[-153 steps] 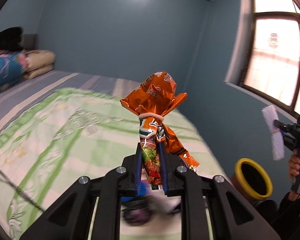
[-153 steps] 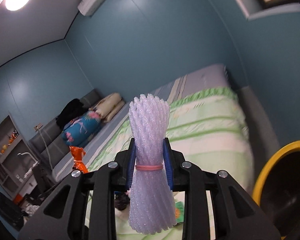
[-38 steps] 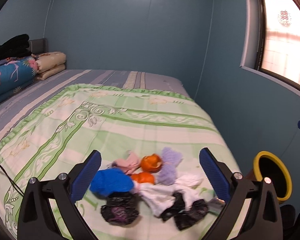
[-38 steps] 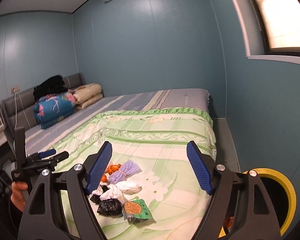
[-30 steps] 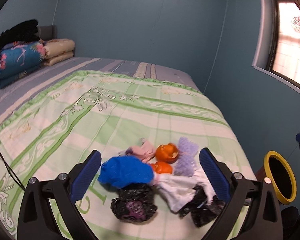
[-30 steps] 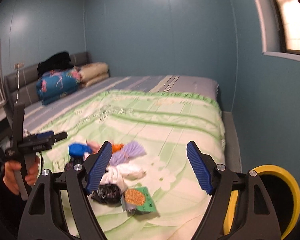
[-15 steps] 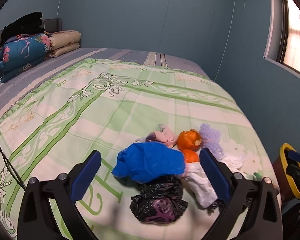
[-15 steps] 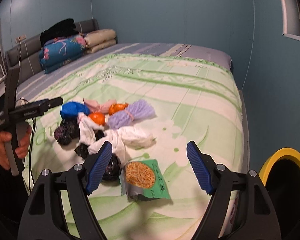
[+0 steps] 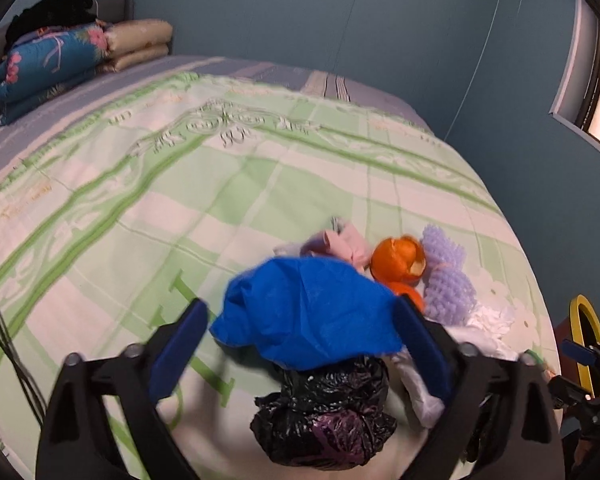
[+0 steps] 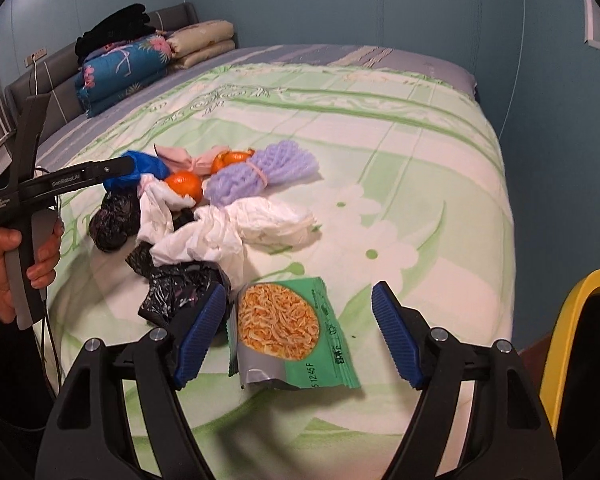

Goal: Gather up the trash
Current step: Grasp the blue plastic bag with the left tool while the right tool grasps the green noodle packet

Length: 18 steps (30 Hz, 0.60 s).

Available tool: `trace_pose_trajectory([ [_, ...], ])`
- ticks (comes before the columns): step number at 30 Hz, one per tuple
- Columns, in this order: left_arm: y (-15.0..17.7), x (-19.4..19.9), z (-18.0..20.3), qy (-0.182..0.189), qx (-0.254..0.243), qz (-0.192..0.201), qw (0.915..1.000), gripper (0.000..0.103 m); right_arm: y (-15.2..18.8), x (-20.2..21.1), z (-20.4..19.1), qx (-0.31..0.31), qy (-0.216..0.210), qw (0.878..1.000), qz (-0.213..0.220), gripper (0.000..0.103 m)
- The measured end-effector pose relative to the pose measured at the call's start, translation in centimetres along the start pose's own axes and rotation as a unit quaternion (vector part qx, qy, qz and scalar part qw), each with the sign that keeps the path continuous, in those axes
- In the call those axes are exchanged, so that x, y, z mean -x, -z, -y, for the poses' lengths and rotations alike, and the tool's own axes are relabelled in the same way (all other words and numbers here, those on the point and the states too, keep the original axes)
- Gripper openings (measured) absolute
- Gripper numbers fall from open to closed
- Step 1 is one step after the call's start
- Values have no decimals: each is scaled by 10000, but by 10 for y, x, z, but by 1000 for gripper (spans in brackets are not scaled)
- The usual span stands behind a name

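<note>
Both tongs are released, with their blue-padded jaws spread wide, and neither one grasps anything.

The left tongs [image 9: 302, 342] hang low over the heap of trash on the green-and-white patterned bedspread [image 9: 148, 184]. The crumpled blue plastic bag [image 9: 308, 316] lies between the two jaws; whether the pads touch it, I cannot tell. Just below it, nearer to the camera, lies a knotted black plastic bag [image 9: 320, 416]. Beyond the blue bag there is a pink crumpled wrapper [image 9: 340, 244]. To the right of that wrapper lie the orange peels [image 9: 398, 260] and the purple foam fruit net [image 9: 446, 276], which is tied with a rubber band. A white plastic bag [image 9: 488, 320] is outside the right jaw. At the far right, beside the bed, stands the yellow-rimmed trash bin [image 9: 586, 332], and near it a part of the other tool is seen.

The right tongs [image 10: 298, 336] are low over the near edge of the bed, and the flat green snack packet with a picture of noodles [image 10: 288, 332] lies on the bedspread between the jaws, closer to the left pad and not touching the right one. Another black crumpled bag [image 10: 176, 288] is against the left pad. Beyond it lie the white bag, the peels, the purple net and the blue bag, which is partly hidden by the left tongs held in the person's left hand [image 10: 20, 264]. The yellow rim of the bin is at the right of the right jaw, off the bed. Folded quilts [image 10: 124, 68] are stacked far ahead at the head of the bed.
</note>
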<state>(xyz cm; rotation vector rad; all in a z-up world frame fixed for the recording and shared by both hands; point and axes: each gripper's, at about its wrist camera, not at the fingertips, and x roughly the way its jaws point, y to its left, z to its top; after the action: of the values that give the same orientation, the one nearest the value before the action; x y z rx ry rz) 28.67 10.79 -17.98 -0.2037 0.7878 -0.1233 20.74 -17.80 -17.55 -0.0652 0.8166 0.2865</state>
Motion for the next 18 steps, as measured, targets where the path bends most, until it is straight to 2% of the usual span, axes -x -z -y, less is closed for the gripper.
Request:
trace_pose_trajectory([
  [4, 2, -4, 0, 79, 28, -100, 9999, 80, 3, -13, 5, -80, -44, 9998, -190, 61],
  [5, 2, -5, 0, 113, 54, -116, 9999, 78, 3, -15, 7, -129, -111, 9996, -211, 56],
  [9, 2, -9, -3, 228, 173, -212, 9994, 70, 5, -18, 5, -102, -144, 9994, -294, 52],
  [13, 2, -13, -6, 380, 300, -330, 9983, 58, 5, -18, 5, -126, -157, 9992, -345, 51],
  [18, 1, -14, -7, 499, 339, -342, 9976, 40, 4, -20, 8, -224, -233, 9986, -411, 44],
])
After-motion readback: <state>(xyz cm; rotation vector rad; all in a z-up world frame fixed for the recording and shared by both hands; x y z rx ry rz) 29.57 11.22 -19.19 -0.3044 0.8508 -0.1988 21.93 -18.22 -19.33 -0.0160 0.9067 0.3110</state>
